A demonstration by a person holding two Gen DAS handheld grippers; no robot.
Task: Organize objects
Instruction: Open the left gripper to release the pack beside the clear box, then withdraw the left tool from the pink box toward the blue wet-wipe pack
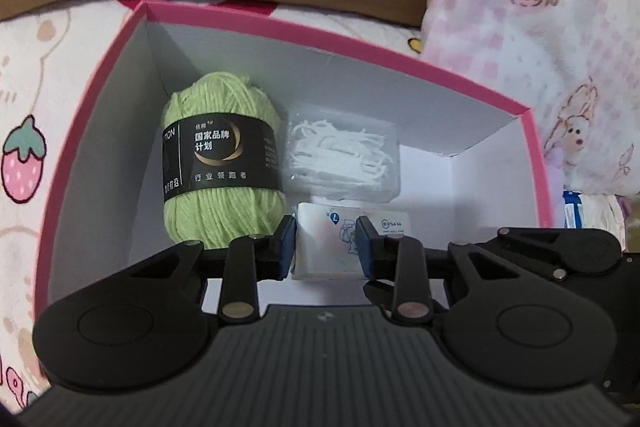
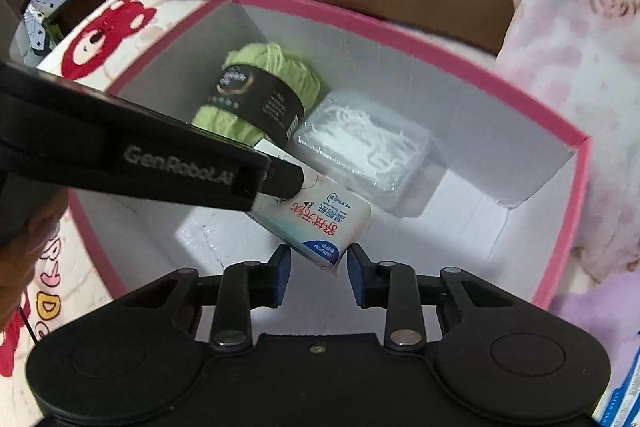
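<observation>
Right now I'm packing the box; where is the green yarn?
In both wrist views, the green yarn lies inside the pink box, at its far left corner, beside the clear tub.

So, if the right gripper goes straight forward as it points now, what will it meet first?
Probably the wet wipes pack, whose near corner sits between the right gripper fingertips; behind it lies the clear plastic case.

Our left tool [image 1: 326,245] points steeply down, its blue pads [image 1: 285,247] pressed against both sides of the small white packet [image 1: 326,247] it carries. From the right wrist view its black body reaches in from the left. Our right tool [image 2: 320,273] also tilts steeply down, jaws drawn close, nothing visibly pressed between its pads. A hand [image 2: 24,251] shows at the left edge.
</observation>
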